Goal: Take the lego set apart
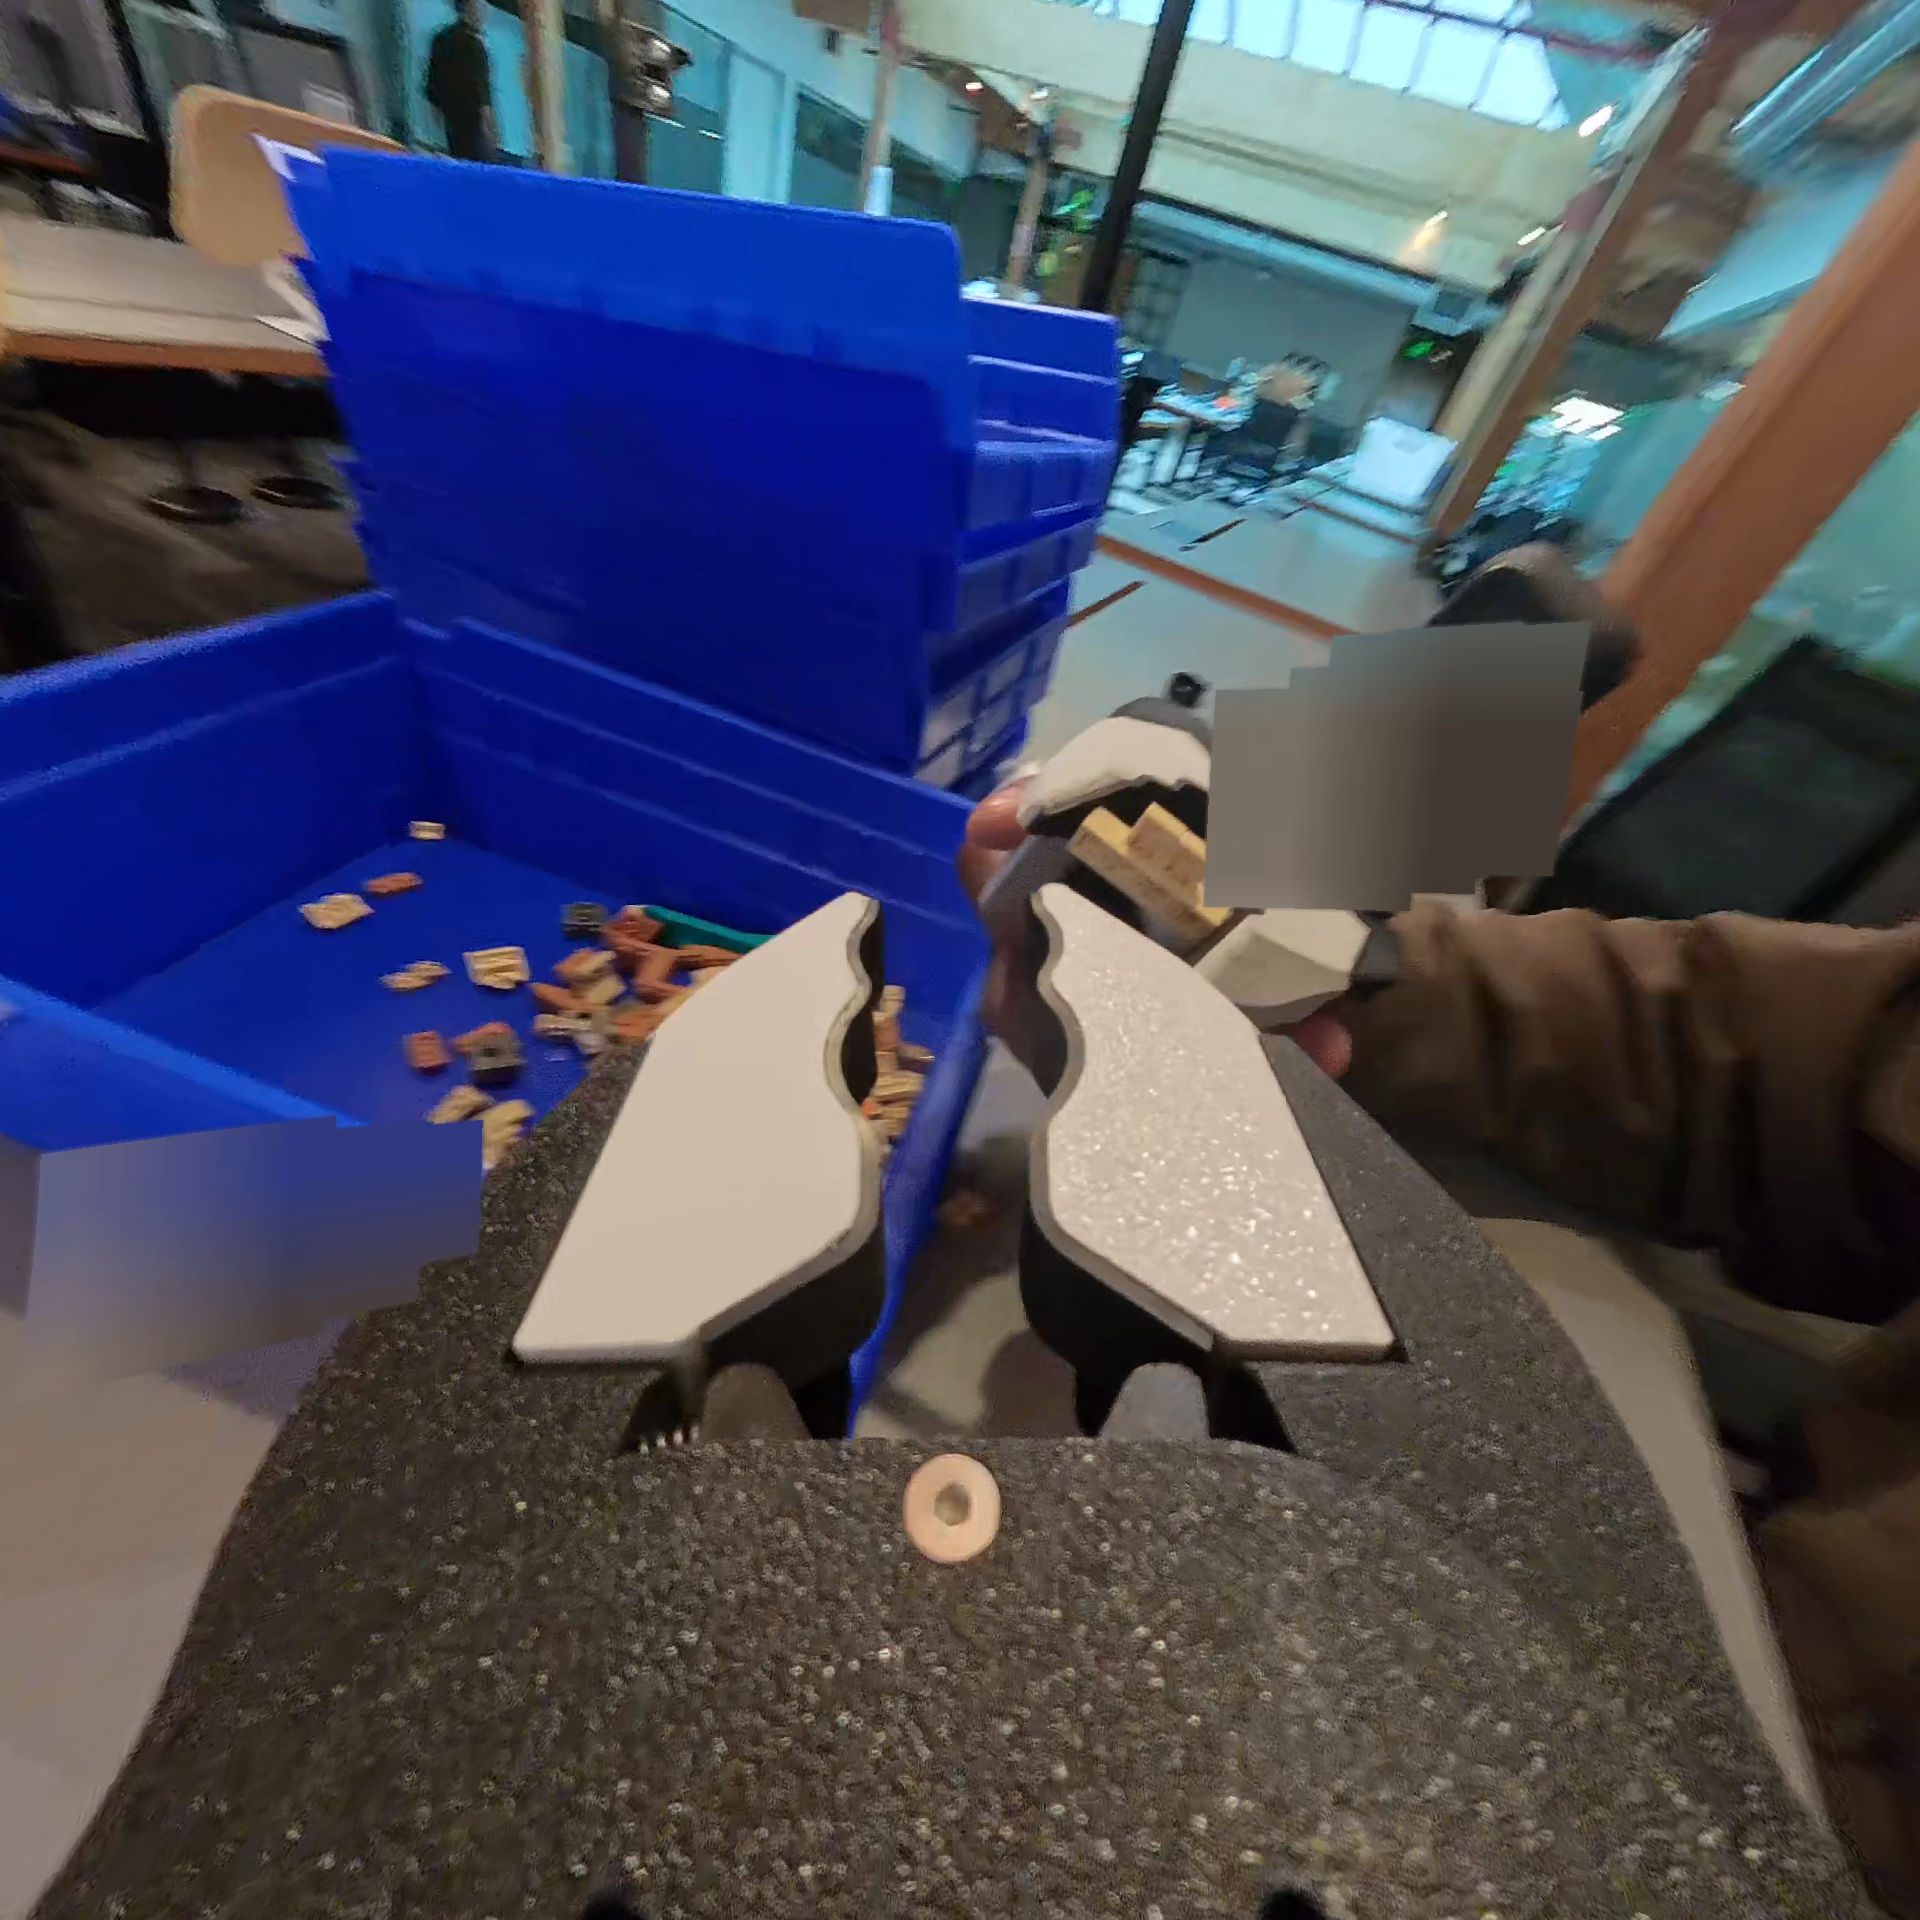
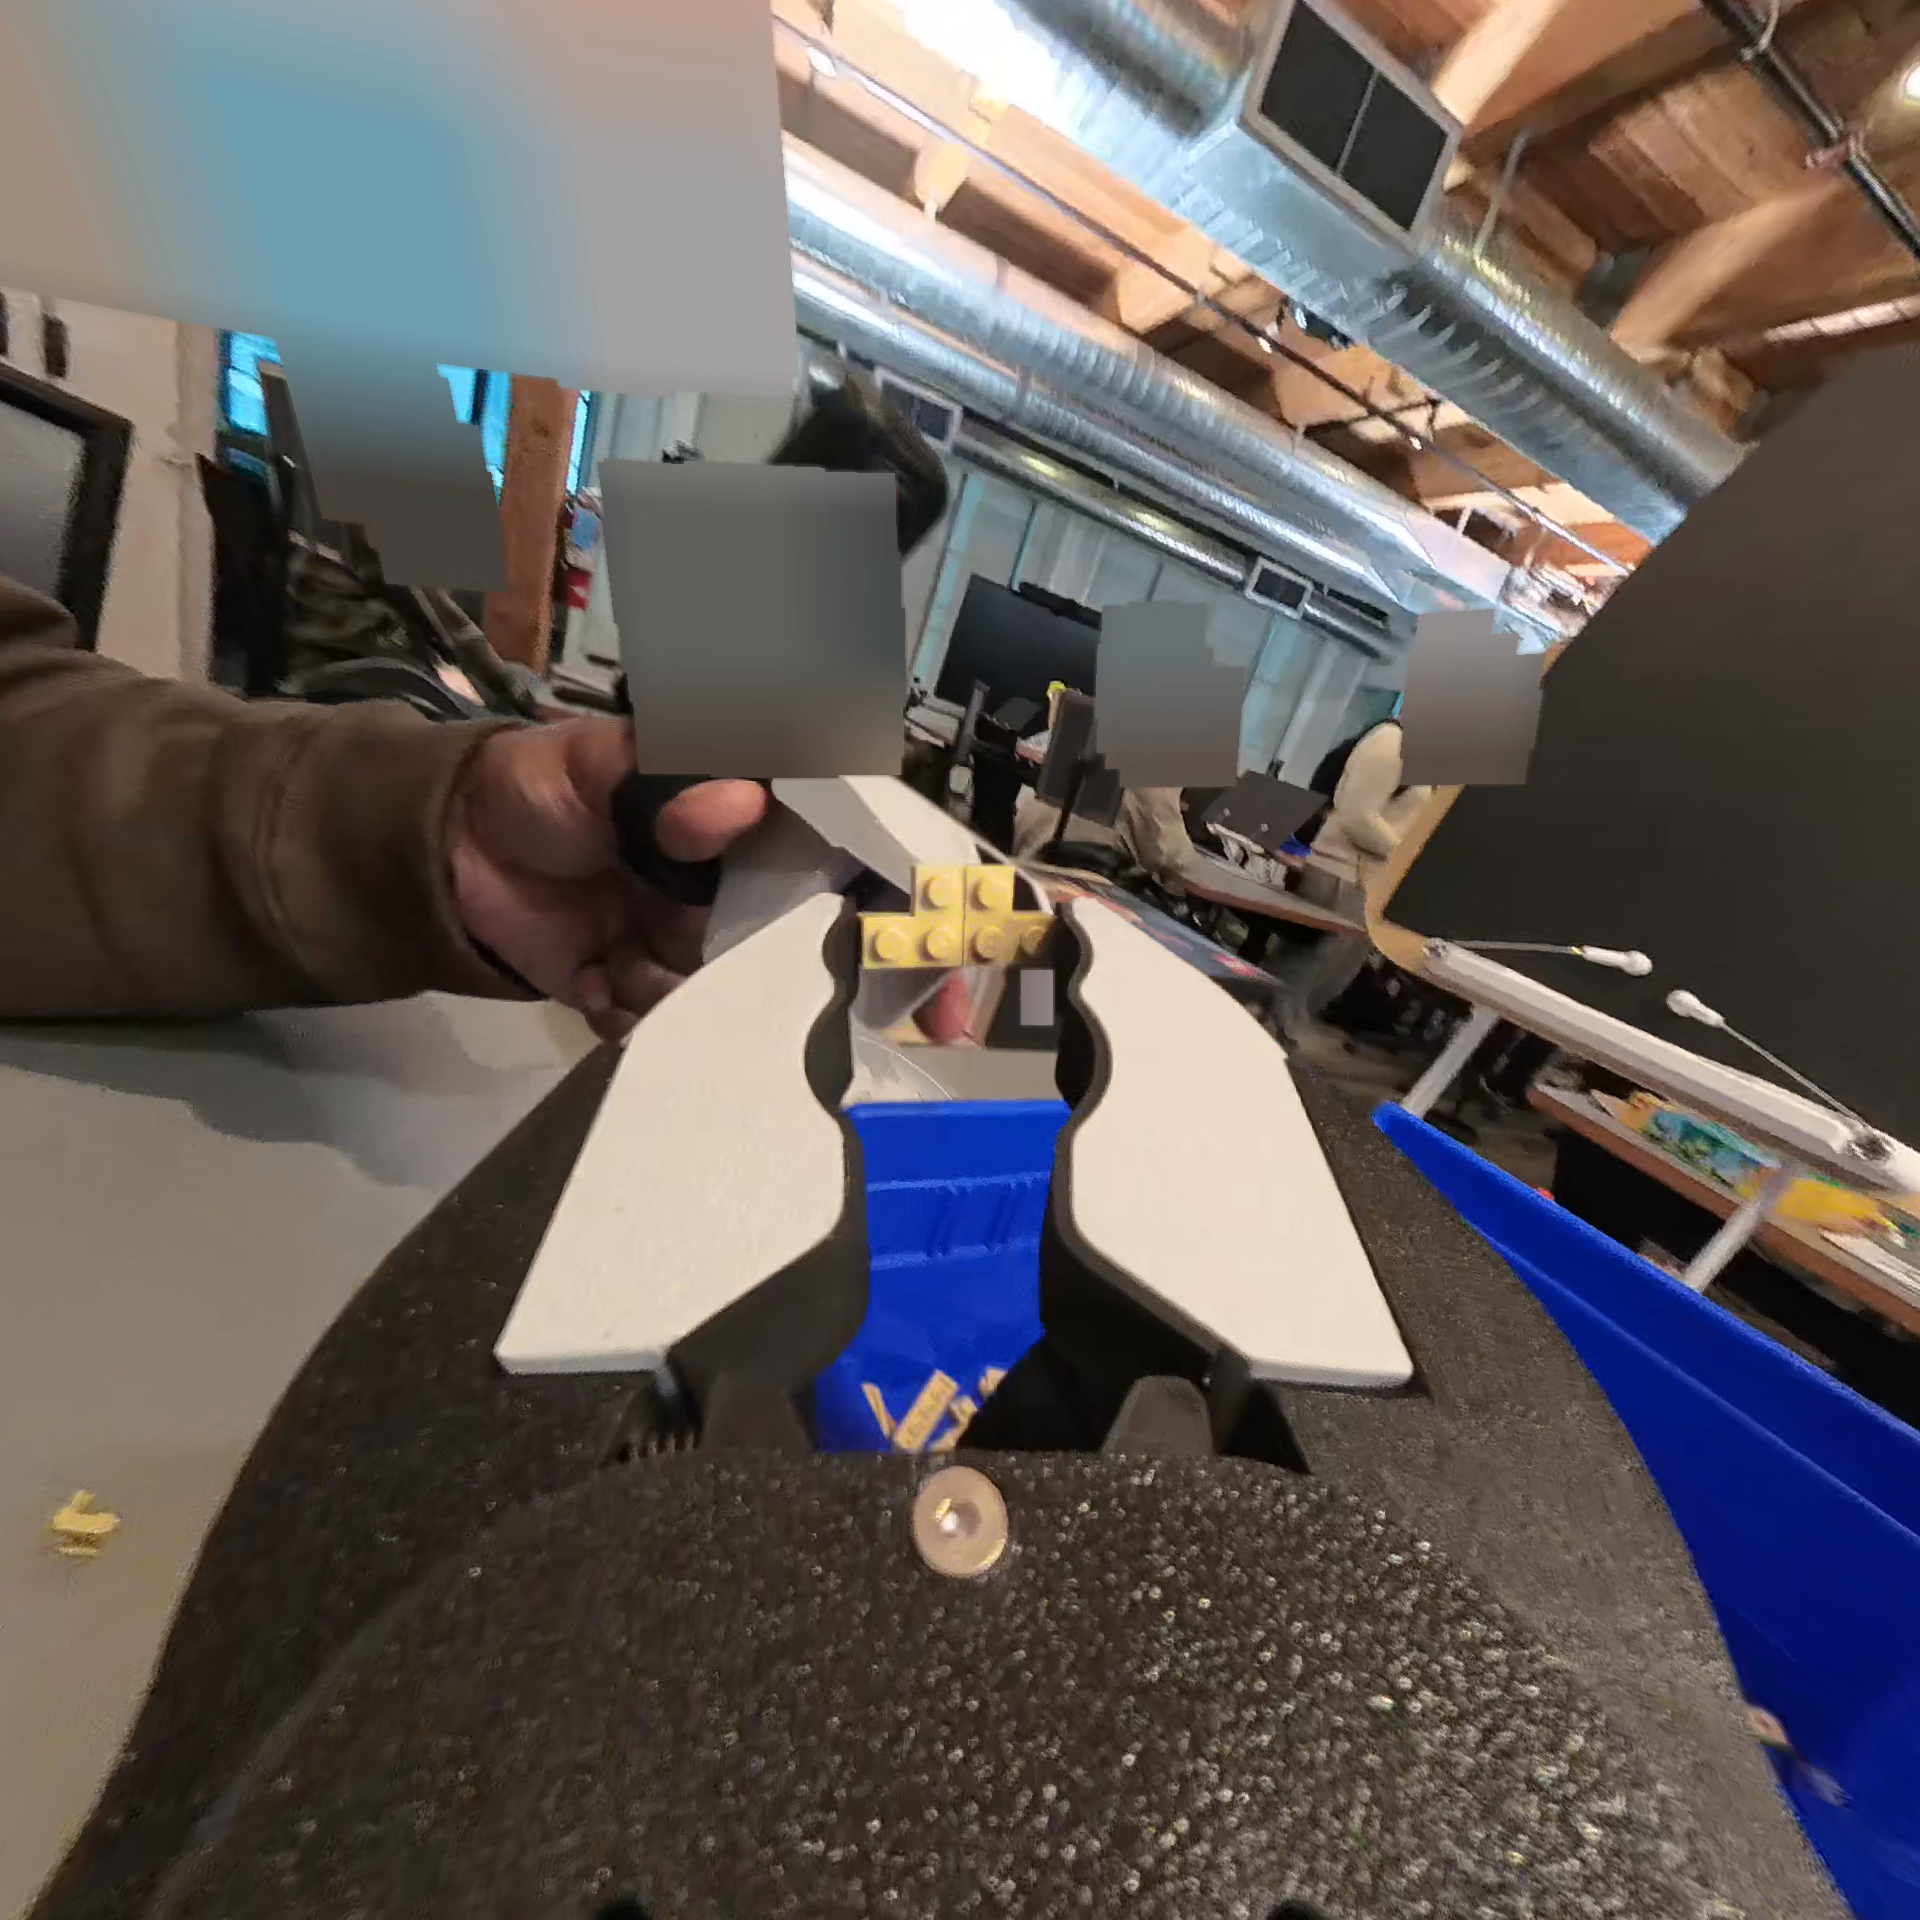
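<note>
clamping a small yellow studded brick assembly (image 2: 951, 930) between its jaws, the right gripper (image 2: 951, 935) holds it up above a blue bin (image 2: 956, 1195); six studs show, two over four. the left gripper (image 1: 956, 925) hangs with its jaws apart and bare over the rim of a blue bin (image 1: 623, 748) scattered with many tan, brown and dark pieces (image 1: 582, 987). one yellow piece (image 2: 83, 1525) lies on the grey tabletop (image 2: 260, 1247). no writing can be read.

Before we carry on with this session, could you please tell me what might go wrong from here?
1. The right hand-held gripper pinches the yellow brick assembly only at its tips, so it could slip or split at its seam.
2. The left hand-held gripper, open and empty, is close to it and could knock it.
</note>
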The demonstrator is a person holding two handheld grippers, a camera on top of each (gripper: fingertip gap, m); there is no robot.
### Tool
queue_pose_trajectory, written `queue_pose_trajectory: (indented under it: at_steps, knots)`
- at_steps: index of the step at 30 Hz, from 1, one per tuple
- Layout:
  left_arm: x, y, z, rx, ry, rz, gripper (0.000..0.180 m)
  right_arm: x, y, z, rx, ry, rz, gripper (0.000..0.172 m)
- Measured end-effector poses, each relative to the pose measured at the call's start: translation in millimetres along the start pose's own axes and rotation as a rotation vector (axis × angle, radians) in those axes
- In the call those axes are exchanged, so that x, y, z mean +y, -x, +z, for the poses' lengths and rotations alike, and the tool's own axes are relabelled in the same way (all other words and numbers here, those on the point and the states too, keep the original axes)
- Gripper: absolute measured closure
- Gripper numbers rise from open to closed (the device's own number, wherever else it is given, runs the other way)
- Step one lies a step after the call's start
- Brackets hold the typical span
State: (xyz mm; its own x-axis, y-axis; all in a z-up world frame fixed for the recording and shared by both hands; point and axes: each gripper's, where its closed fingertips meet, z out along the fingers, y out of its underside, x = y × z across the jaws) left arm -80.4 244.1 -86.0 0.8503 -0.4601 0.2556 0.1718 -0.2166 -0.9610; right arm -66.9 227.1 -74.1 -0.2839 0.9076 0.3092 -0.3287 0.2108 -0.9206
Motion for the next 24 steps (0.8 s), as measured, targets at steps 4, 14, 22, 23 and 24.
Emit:
queue_pose_trajectory:
  at_steps: [4, 14, 22, 23, 24]
  knots:
    - [-6.1, -25.5, -0.9, 0.273, -0.066, -0.280, 0.157, -18.0, 9.1, 0.3, -0.047, -0.118, 0.089, 0.136]
    - [-7.4, -49.5, -3.0, 0.554, -0.091, -0.493, 0.161, -17.6, 24.9, 5.0, -0.093, -0.097, -0.015, 0.136]
    - [-7.7, -45.3, -3.9, 0.513, -0.127, -0.440, 0.172, -9.5, 21.3, 8.2, -0.051, -0.027, -0.136, 0.136]
    - [-7.5, -42.7, -2.8, 0.488, -0.131, -0.426, 0.172, -7.4, 19.1, 8.8, -0.037, -0.013, -0.140, 0.136]
    - [-6.9, -39.3, -1.3, 0.451, -0.132, -0.405, 0.172, -4.6, 16.7, 9.4, -0.021, 0.005, -0.144, 0.136]
